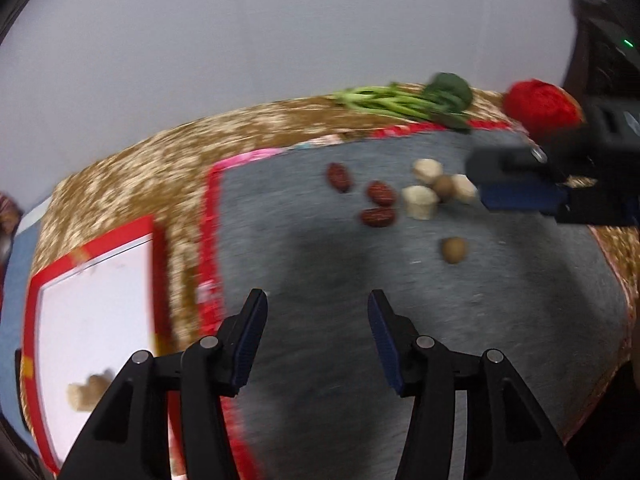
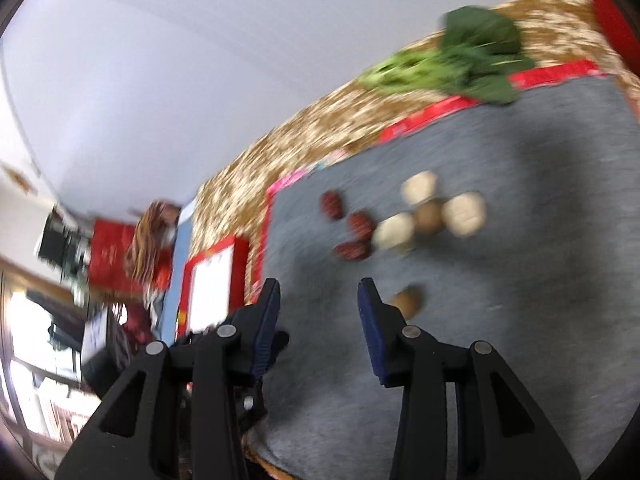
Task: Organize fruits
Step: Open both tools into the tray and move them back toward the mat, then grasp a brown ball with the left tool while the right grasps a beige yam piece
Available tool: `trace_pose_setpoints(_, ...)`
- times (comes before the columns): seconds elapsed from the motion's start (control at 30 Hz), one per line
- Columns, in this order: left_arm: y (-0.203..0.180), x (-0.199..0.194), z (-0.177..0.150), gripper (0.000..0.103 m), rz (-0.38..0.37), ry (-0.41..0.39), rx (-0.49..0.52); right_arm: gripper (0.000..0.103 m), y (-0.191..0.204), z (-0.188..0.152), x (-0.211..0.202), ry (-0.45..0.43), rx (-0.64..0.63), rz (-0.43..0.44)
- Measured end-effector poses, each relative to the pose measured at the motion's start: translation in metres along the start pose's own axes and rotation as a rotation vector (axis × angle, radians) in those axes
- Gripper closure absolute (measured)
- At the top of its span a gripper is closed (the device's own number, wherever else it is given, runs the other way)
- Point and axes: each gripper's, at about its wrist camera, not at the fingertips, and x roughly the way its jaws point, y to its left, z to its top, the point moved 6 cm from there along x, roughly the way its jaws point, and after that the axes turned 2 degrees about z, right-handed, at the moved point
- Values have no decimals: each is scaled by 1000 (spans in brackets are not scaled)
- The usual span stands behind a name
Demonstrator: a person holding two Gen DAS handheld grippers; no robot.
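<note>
Grey mat [image 1: 500, 320] over a brown-patterned surface [image 1: 132, 168], fruit scattered mid-mat, both tongs empty.

Nearest, the left tongs [image 1: 318, 340] stand apart over bare mat, gripping nothing; the right tongs [image 2: 319, 320] are likewise spread, with one brown round fruit [image 2: 408, 299] just beyond their right finger. Further off lie three red dates [image 1: 378, 200] beside three pale chunks [image 1: 420, 200], one more brown fruit [image 1: 443, 186] wedged touching the chunks. Left of the mat sits a red-rimmed white tray [image 1: 92, 300] already carrying a pale piece [image 1: 88, 392]. Risks, as I judge them: round fruit may roll when nudged (both views are motion-blurred, suggesting fast travel), the tight cluster invites a double grab, and the two tongs could collide. Greens [image 1: 404, 102] lie farthest.
</note>
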Motion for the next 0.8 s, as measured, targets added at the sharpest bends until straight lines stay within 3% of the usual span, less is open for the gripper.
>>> trace_pose_setpoints(0.33,-59,22,18,51,-174,8,36,60,-73,33,-11,-16,96,-231)
trace_pose_setpoints(0.6,-72,45,21,51,-195,59,26,60,-71,38,14,53,13,-299)
trace_pose_setpoints(0.8,-79,54,19,53,-211,80,22,60,-62,44,30,67,-101,-405)
